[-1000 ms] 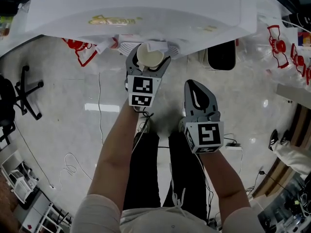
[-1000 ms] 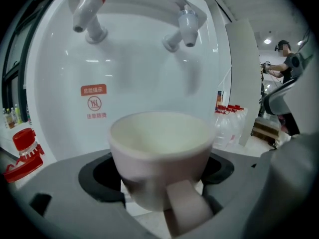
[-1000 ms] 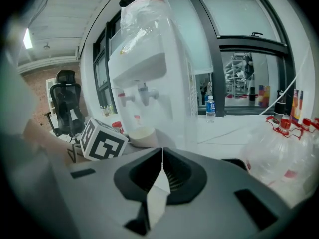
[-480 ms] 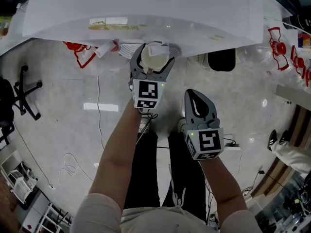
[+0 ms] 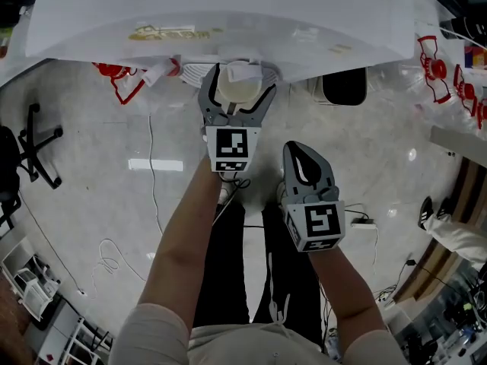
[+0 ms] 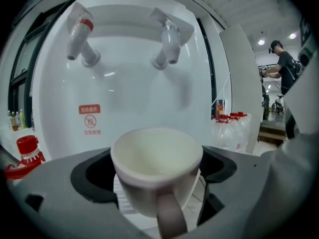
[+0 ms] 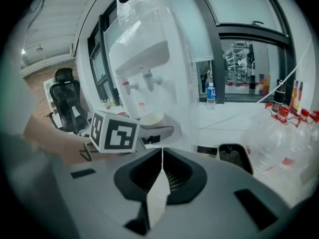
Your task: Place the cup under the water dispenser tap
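A white cup (image 5: pixel 237 91) with its handle toward me sits between the fingers of my left gripper (image 5: pixel 237 88), which is shut on it. In the left gripper view the cup (image 6: pixel 155 156) is held low in front of the white water dispenser (image 6: pixel 124 98), below a red-topped tap (image 6: pixel 79 36) and a grey tap (image 6: pixel 167 41). It lies roughly under the grey tap, with a wide gap up to it. A ribbed drip tray (image 6: pixel 121 203) shows beneath the cup. My right gripper (image 5: pixel 306 157) hangs back over the floor, shut and empty, its jaws (image 7: pixel 161 156) closed together.
A black bin (image 5: pixel 344 87) stands right of the dispenser (image 5: pixel 221 14). Red-printed plastic bags (image 5: pixel 122 78) lie left of it, and clear red-capped bottles (image 5: pixel 437 67) at the right. An office chair (image 5: pixel 34 139) and floor cables (image 5: pixel 114 257) are on the left. A person (image 6: pixel 285 66) stands far off.
My left gripper has carried the cup a little forward and rightward, closer under the dispenser's front. The right gripper has drifted slightly left and stays shut.
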Action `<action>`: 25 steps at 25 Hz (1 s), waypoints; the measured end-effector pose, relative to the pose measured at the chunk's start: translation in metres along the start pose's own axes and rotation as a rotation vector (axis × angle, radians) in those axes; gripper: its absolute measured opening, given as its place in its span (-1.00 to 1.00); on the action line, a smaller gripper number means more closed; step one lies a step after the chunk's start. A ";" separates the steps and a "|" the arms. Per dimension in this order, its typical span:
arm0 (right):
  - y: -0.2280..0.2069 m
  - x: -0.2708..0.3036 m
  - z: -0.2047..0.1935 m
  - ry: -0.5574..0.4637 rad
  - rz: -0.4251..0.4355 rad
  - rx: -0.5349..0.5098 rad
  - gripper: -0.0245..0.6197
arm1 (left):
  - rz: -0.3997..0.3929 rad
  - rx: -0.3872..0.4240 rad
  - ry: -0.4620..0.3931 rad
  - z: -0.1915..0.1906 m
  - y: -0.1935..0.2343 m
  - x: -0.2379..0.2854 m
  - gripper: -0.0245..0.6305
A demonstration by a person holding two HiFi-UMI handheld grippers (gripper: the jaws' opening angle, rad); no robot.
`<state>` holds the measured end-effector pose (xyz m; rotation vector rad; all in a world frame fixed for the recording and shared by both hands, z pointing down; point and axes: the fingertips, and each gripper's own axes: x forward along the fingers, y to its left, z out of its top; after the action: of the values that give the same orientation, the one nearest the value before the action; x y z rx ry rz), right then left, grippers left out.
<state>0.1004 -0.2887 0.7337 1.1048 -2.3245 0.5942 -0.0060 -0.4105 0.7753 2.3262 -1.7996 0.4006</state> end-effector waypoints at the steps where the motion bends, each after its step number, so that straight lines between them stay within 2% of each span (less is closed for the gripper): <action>1: 0.000 -0.001 -0.003 0.008 -0.005 0.000 -0.83 | 0.003 -0.012 -0.009 0.004 0.000 -0.003 0.54; 12: 0.044 -0.034 -0.028 0.101 0.002 0.046 -0.83 | -0.030 -0.090 0.002 0.014 -0.006 -0.057 0.58; 18: 0.064 -0.067 0.005 0.048 -0.012 0.046 -0.83 | -0.057 -0.089 0.050 0.044 -0.019 -0.106 0.58; 22: 0.074 -0.089 0.025 0.033 -0.014 0.102 -0.83 | -0.089 -0.143 0.076 0.069 -0.026 -0.146 0.57; 25: 0.076 -0.109 0.044 0.014 -0.033 0.086 -0.83 | -0.121 -0.151 0.080 0.098 -0.033 -0.177 0.54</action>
<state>0.0887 -0.2063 0.6204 1.1714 -2.2828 0.6926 -0.0050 -0.2684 0.6277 2.2666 -1.5860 0.3231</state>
